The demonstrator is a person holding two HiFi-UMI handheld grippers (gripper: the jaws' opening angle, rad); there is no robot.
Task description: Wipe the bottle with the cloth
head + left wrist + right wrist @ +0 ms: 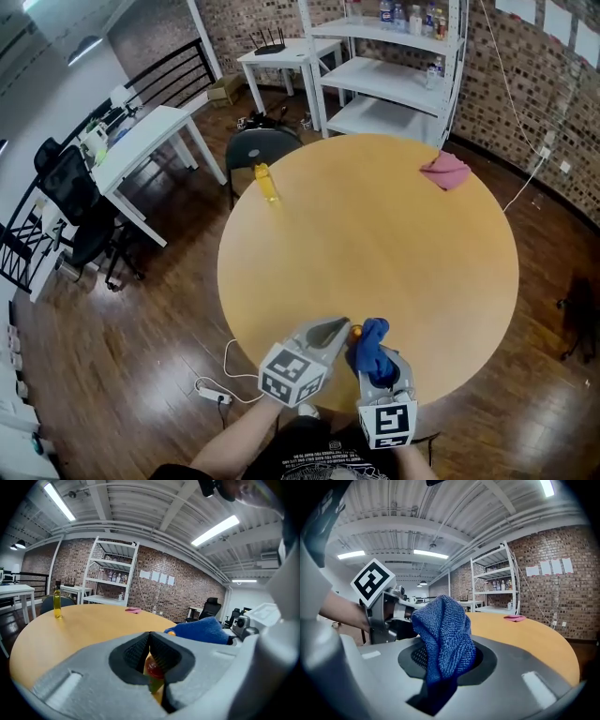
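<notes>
At frame bottom, over the round wooden table [375,234], my left gripper [343,326] clamps a small orange-capped bottle [153,671]; right gripper [377,356] pinches a blue woven cloth [443,639] beside it. Brick walls [525,84], white shelving [394,75] along the top.

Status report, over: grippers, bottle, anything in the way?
Left gripper shut on bottle. Right gripper shut on blue cloth, close beside it. Far across table: yellow bottle, pink cloth; no obstruction.

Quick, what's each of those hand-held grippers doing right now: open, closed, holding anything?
Left hand-held gripper: closed on a small bottle.
Right hand-held gripper: closed on the blue cloth.
</notes>
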